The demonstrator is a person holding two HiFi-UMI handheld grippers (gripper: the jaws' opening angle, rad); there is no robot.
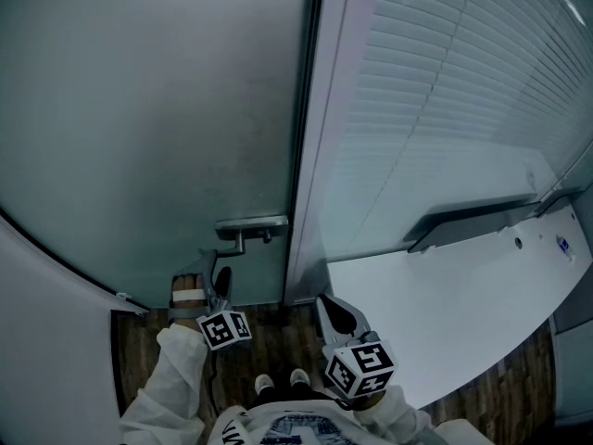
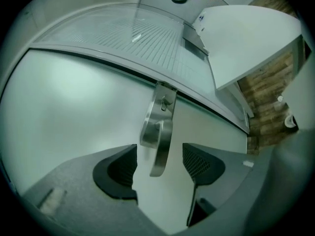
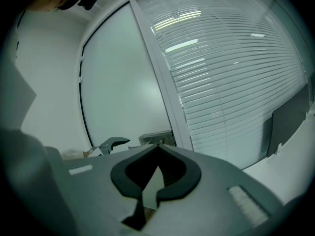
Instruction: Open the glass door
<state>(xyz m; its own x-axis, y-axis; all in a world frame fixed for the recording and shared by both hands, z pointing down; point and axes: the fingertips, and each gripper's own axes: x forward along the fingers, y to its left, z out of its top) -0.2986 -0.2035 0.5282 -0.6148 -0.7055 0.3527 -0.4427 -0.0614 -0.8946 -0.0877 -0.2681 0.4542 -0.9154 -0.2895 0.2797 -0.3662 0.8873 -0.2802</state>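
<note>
The frosted glass door [image 1: 157,128] is standing shut against its pale frame [image 1: 320,137], and its metal lever handle [image 1: 248,230] is sitting low on the door, just beside that frame. The left tongs [image 1: 211,286] are hovering right under and in front of the handle. In the left gripper view the two jaws are standing wide apart with the free end of the lever between them – bare door is showing on either side of the metal, so the pads [image 2: 197,161] are not pressing on it. The right tongs [image 1: 338,315] are hanging lower and to the right, near the foot of the frame and well clear of the handle. In the right gripper view their jaw tips are meeting, with nothing between them, and they are pointing toward the handle's plate and the left tongs beyond. To the right of the frame, slatted blinds [image 1: 463,91] are filling a glazed panel, and a white surface [image 1: 463,295] is jutting out below them. Dark wooden floor [image 1: 278,341] is showing beneath the person's white sleeves [image 1: 181,369] – and a pair of shoes [image 1: 281,380] is standing between the two marker cubes.
</note>
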